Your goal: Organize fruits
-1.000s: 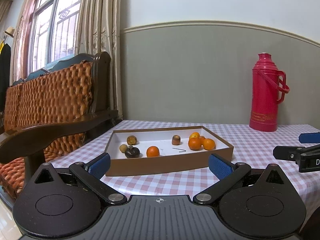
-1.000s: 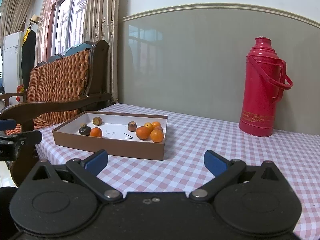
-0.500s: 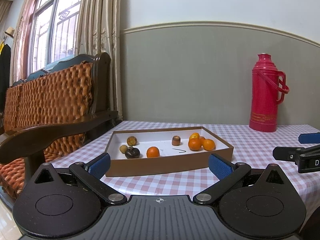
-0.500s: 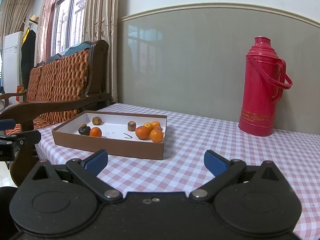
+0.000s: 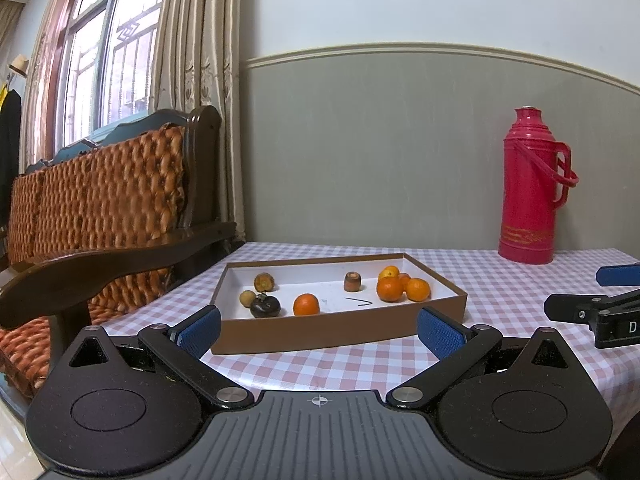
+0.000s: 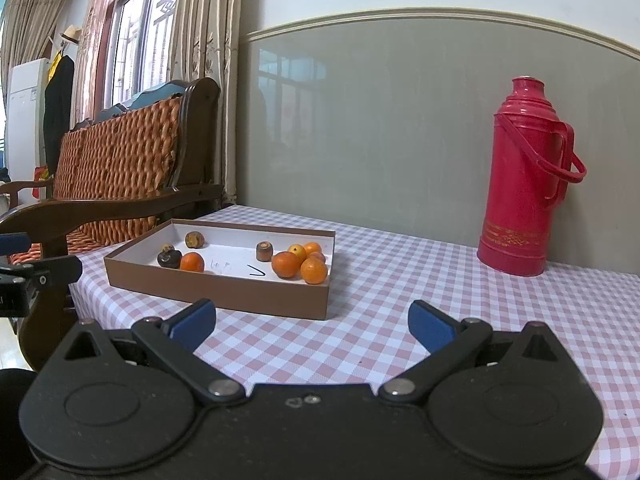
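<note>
A shallow brown box point(image 5: 320, 330) with a white floor sits on the checked tablecloth; it also shows in the right wrist view point(image 6: 224, 290). Inside lie a cluster of oranges point(image 5: 402, 288) at the right, a single orange point(image 5: 306, 305), a dark mangosteen point(image 5: 264, 306), several small brown fruits point(image 5: 264, 281) and a brown stub point(image 5: 352, 281). My left gripper point(image 5: 319, 330) is open and empty, just short of the box's near wall. My right gripper point(image 6: 311, 325) is open and empty, in front of the box's right end; its side shows in the left wrist view point(image 5: 592, 312).
A red thermos point(image 5: 530, 186) stands at the back right of the table by the grey wall, also in the right wrist view point(image 6: 524, 178). A wooden sofa with orange cushions point(image 5: 100, 208) stands left of the table. The table's left edge point(image 6: 86, 296) is near the box.
Both views have barely shifted; the box sits marginally lower in the right wrist view. Both grippers stay open and empty.
</note>
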Demonstrator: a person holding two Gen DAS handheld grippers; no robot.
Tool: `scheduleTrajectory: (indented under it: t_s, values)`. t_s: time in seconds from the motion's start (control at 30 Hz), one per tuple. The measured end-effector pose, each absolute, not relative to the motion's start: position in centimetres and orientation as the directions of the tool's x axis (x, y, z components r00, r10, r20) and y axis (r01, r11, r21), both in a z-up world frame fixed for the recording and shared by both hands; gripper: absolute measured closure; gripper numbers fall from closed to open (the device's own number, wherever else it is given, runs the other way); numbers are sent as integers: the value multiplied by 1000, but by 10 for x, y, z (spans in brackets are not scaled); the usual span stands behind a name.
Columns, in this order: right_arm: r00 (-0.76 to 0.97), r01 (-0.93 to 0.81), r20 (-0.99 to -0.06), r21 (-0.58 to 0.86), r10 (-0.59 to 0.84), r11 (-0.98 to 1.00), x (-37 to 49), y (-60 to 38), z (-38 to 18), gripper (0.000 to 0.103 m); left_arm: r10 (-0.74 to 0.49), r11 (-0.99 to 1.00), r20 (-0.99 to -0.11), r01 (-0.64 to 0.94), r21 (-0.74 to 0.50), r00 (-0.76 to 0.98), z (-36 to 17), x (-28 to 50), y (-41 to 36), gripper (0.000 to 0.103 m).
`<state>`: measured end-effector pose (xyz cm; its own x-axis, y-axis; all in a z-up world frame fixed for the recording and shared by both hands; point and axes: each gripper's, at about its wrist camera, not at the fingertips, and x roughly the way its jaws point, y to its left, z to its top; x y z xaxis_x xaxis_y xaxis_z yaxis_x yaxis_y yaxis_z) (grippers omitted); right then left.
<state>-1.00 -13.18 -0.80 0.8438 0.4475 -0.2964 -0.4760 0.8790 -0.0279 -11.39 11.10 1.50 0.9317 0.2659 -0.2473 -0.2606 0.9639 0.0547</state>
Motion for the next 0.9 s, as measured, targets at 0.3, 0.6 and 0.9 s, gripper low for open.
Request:
scheduleTrajectory:
  t_s: [0.3,0.6,0.9]
  values:
    - [843,-475,-297,-23,448,880,-10,-132,-8,6,266,964,-247,-261,55,932,15,-114,110,0]
    - [844,-475,-297,-23,447,880,-10,-132,-8,6,262,965,-248,-255,58,933,15,-111,111,0]
    - [843,-476,-297,-22,449,879,-10,-132,-8,6,238,971,-211,-229,66,948,15,-117,108,0]
